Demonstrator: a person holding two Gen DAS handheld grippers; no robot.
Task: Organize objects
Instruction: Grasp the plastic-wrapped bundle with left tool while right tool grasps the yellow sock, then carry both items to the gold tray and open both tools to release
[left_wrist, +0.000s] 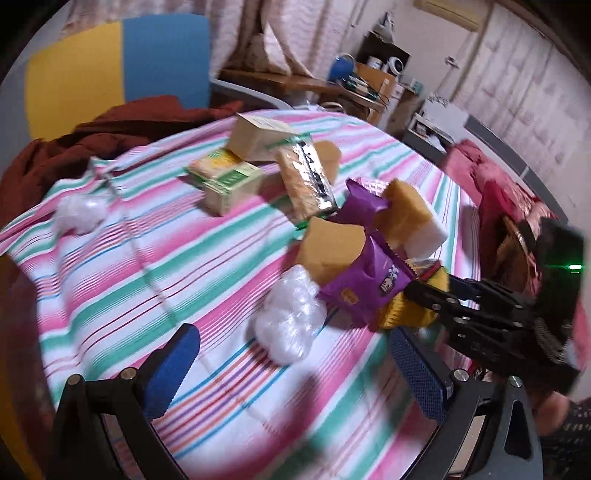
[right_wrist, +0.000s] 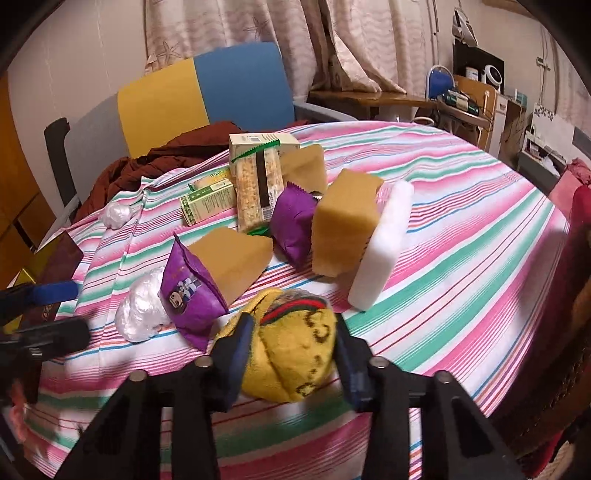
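Note:
My right gripper is shut on a rolled yellow sock with red, green and brown marks, low over the striped tablecloth. In the left wrist view the sock sits in the right gripper. My left gripper is open and empty, just short of a crumpled clear plastic ball. A purple snack packet leans on a tan sponge. Behind lie a second purple packet, a tan sponge and a white sponge.
Green boxes, a cracker pack and a cream box lie further back. Another plastic ball sits at the far left. A yellow and blue chair with a brown garment stands behind the table.

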